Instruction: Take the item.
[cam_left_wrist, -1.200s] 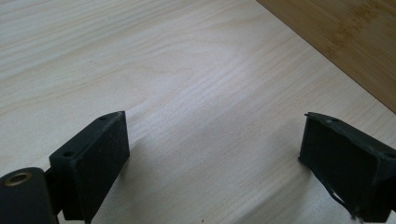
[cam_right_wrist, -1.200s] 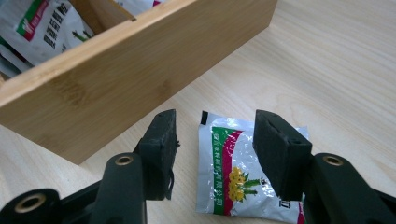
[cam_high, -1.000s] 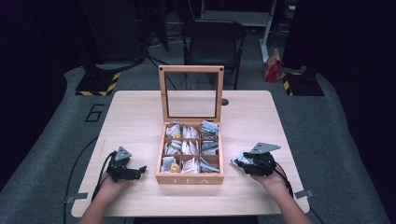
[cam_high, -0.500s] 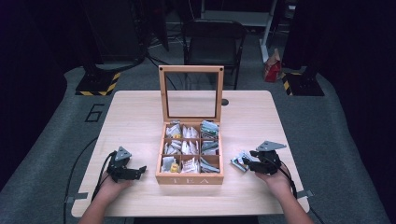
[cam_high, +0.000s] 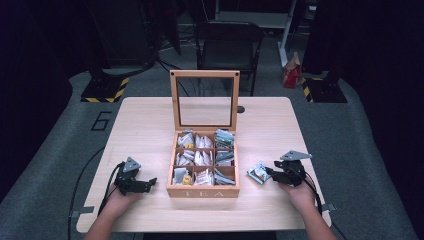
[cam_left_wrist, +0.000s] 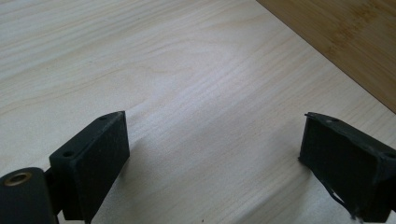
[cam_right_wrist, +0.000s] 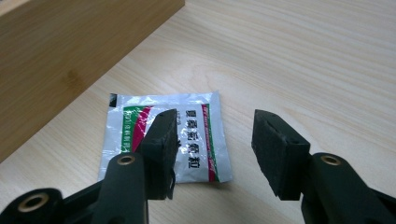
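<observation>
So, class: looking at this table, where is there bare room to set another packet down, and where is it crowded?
Bare wood lies left of the tea box, beyond the left gripper, and along the table's far edge beside the raised lid. Right of the box, near the right gripper, a sachet takes the space. The box's compartments are full.

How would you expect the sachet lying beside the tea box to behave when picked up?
The sachet is a thin, glossy foil packet, so it probably flexes and may slip between pads. It lies flat on the table, so getting under an edge could be hard. It looks light and unlikely to roll.
</observation>
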